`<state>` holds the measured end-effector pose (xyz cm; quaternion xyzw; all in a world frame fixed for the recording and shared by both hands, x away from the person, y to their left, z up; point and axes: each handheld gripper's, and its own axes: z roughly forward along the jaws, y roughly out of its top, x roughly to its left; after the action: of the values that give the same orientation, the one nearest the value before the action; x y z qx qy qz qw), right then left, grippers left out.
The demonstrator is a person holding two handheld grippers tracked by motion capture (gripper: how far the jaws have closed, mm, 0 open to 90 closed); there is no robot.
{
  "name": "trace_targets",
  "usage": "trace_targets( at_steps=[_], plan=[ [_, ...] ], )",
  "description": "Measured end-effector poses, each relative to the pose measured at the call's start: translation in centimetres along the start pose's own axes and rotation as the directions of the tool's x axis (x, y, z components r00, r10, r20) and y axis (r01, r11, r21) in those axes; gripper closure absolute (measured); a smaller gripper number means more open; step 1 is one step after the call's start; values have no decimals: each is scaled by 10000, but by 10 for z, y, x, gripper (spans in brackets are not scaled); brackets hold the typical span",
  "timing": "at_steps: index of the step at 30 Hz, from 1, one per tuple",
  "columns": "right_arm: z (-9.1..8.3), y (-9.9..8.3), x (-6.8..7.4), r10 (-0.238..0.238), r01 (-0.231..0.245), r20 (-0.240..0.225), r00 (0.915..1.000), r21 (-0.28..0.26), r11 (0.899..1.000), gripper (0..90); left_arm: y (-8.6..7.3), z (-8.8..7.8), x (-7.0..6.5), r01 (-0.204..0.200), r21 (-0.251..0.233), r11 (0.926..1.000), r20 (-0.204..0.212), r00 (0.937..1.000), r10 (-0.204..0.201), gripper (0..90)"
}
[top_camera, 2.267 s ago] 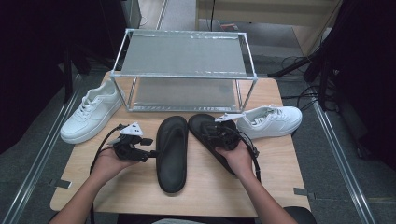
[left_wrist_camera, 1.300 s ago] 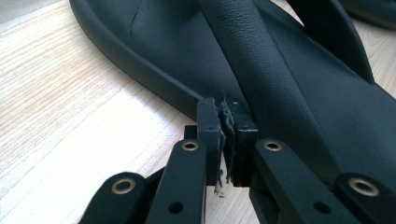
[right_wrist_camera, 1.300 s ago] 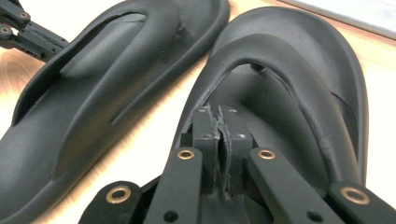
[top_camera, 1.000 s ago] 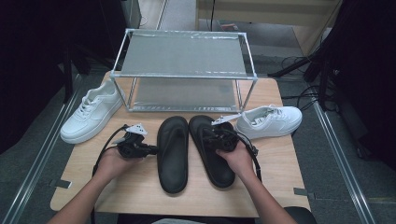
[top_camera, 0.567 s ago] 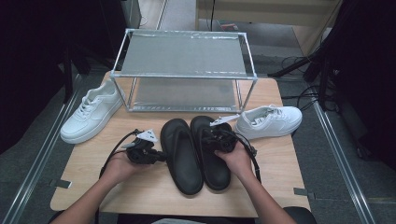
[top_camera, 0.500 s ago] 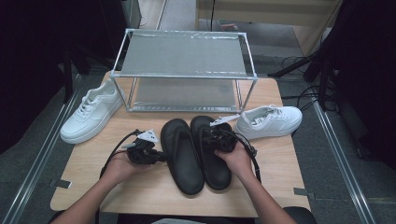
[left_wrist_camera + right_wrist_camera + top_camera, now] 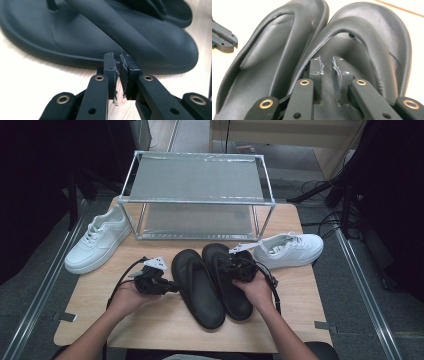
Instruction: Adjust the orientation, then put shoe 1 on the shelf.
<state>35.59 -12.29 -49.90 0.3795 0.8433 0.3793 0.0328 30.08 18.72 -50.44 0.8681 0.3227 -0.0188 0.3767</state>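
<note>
Two black flip-flops lie side by side on the wooden table, the left one (image 7: 197, 287) (image 7: 75, 37) (image 7: 274, 50) touching the right one (image 7: 237, 305) (image 7: 374, 37) (image 7: 170, 10). My left gripper (image 7: 172, 286) (image 7: 118, 60) rests on the table at the left flip-flop's outer edge. Its jaws are nearly together with nothing between them. My right gripper (image 7: 223, 268) (image 7: 327, 62) lies over the right flip-flop's strap. Its jaws have just been opening and stand slightly apart, and nothing is pinched between them.
A two-shelf metal rack (image 7: 197, 200) stands at the back of the table (image 7: 150, 330). One white sneaker (image 7: 97, 245) lies at the far left and another (image 7: 290, 250) to the right of the flip-flops. Cables trail from both grippers.
The left flip-flop has slid right against the right one, and my left gripper moved right with it. The right flip-flop, angled earlier, now lies parallel. The right hand has stayed put.
</note>
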Motion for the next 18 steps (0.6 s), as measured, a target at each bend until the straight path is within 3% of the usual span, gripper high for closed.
trace_targets(
  at_steps=[4,8,18],
  plan=[
    [-8,0,2,-21,18,-64,10000,-470,9989,726,-2,-11,2,43,-216,9998,-219,9997,-48,797],
    [-15,-2,4,-158,147,-131,9998,-827,9965,604,-3,-16,5,204,-258,9995,-104,9997,-207,787],
    [-22,-5,13,-435,387,-365,9984,-1224,9917,557,-4,-19,6,204,-198,9996,-144,9997,-207,680]
  ],
)
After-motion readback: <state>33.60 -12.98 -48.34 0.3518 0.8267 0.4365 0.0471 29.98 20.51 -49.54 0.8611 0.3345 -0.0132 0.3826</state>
